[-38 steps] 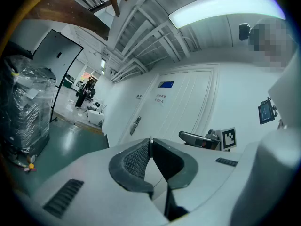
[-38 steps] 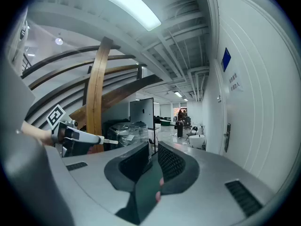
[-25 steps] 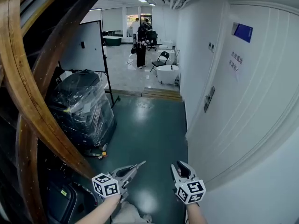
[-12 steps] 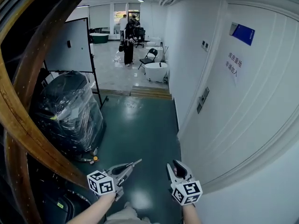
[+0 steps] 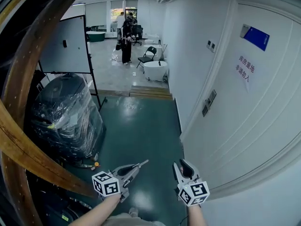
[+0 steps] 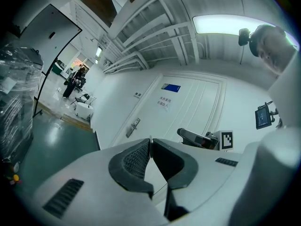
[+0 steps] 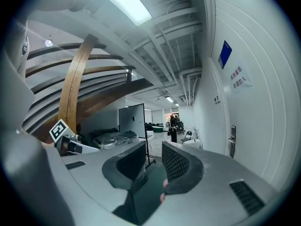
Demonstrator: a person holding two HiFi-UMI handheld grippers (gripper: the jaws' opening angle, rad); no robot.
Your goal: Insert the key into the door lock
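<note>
The white door (image 5: pixel 254 112) fills the right side of the head view, with its metal lock plate and handle (image 5: pixel 209 101) well ahead of both grippers. My left gripper (image 5: pixel 138 165) is shut on a thin metal key (image 5: pixel 143 163) that pokes out past its tips. In the left gripper view the key (image 6: pixel 149 141) shows as a sliver between the pressed pads, and the lock (image 6: pixel 132 126) lies ahead to the left. My right gripper (image 5: pixel 181 165) stands open and empty beside the door; in its own view the lock (image 7: pixel 232 140) is at the right.
A plastic-wrapped black machine (image 5: pixel 66 117) and curved wooden beams (image 5: pixel 28 145) crowd the left. A whiteboard on a stand (image 5: pixel 66 44) is behind them. The green floor (image 5: pixel 141 126) runs ahead to a step, a white tub (image 5: pixel 155 70), a chair and people far off.
The view has advanced along the corridor and both grippers have been carried forward with it. The left stays shut on the key, the right stays open.
</note>
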